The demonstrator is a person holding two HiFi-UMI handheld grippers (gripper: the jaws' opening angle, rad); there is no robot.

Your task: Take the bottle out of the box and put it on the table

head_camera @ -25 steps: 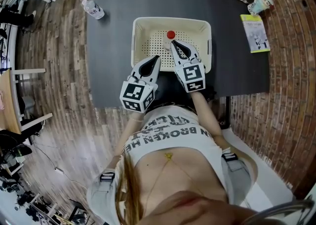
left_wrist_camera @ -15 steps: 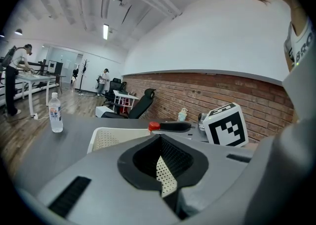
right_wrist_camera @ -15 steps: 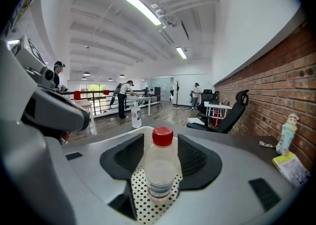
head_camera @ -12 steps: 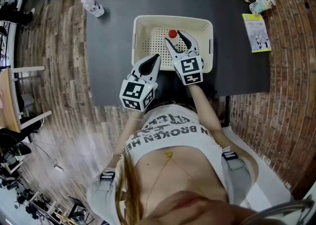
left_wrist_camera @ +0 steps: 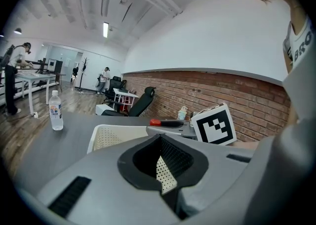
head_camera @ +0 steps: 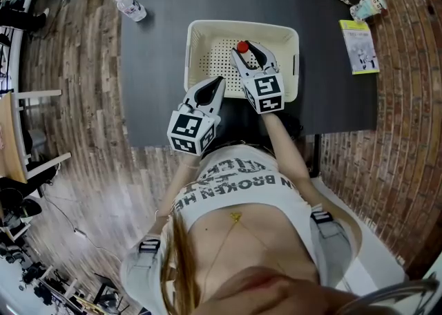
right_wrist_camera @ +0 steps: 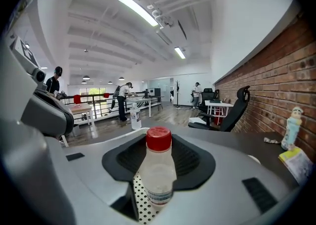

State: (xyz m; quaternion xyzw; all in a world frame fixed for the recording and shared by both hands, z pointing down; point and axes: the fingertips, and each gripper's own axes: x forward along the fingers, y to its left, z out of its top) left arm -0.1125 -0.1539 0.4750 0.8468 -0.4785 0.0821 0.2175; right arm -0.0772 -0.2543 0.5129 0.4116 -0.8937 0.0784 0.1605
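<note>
A small clear bottle with a red cap (head_camera: 242,47) stands upright in the cream perforated box (head_camera: 207,28) on the dark table (head_camera: 159,65). My right gripper (head_camera: 246,52) reaches into the box; its jaws have just been closing, and the pads now lie against the bottle's sides. In the right gripper view the bottle (right_wrist_camera: 158,169) fills the gap of the right gripper (right_wrist_camera: 159,182). My left gripper (head_camera: 219,83) hovers at the box's near left corner, shut and empty; in its own view the left gripper (left_wrist_camera: 163,172) looks over the box (left_wrist_camera: 106,135).
A water bottle (head_camera: 130,7) stands at the table's far left corner, also seen from the left gripper (left_wrist_camera: 56,110). A yellow booklet (head_camera: 358,45) and a small cup (head_camera: 364,7) lie at the far right. People work at desks in the background.
The right gripper opened, moved further into the box and brought its jaws around the red-capped bottle, then narrowed them on it. The left gripper stayed where it was.
</note>
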